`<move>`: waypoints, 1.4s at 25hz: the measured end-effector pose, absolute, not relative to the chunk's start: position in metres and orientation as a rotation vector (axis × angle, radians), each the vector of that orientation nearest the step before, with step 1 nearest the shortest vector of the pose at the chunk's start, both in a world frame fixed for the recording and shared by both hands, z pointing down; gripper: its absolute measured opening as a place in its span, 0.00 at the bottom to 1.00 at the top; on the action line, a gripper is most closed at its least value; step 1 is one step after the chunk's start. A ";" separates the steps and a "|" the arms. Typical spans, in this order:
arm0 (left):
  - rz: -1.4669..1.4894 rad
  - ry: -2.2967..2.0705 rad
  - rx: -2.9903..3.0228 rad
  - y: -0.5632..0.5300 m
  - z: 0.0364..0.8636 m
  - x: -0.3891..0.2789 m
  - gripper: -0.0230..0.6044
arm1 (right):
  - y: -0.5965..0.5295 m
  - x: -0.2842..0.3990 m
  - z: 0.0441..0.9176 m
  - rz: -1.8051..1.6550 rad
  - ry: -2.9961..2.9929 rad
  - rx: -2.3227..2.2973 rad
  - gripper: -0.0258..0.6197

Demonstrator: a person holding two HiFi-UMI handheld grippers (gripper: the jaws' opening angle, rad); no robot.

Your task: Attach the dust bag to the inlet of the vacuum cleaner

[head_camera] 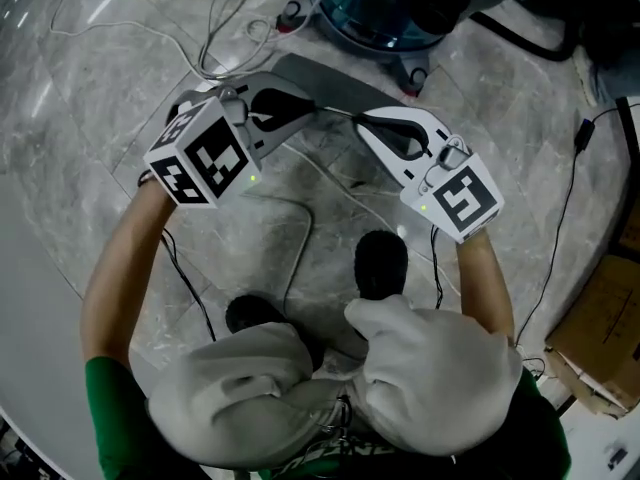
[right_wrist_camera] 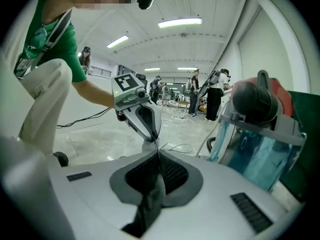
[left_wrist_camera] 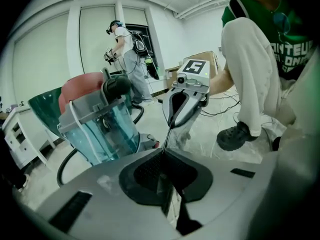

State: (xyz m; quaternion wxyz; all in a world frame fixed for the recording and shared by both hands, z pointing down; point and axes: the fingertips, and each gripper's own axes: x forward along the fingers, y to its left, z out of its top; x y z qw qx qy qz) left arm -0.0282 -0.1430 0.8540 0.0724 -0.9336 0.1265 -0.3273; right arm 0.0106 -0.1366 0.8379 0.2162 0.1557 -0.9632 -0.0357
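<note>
Your L gripper [head_camera: 310, 108] & R gripper [head_camera: 365, 123] are both clamped tight on 1 thin flat grey dust bag [head_camera: 320, 80], near the teal clear-tank vacuum cleaner [head_camera: 385, 18].

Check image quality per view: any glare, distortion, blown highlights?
Head view: dim, soft glare streak on the marble floor. Left gripper view: strong fisheye bend, black corners. Right gripper view: same fisheye, ceiling lights blown out, dust bag edge-on, only a thin line.

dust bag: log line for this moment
left gripper: shut on dust bag | right gripper: shut on dust bag | vacuum cleaner: bag not attached
</note>
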 end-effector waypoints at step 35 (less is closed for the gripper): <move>-0.824 0.575 -2.669 -0.246 0.700 0.038 0.07 | -0.233 0.081 0.698 -0.046 -2.724 0.728 0.06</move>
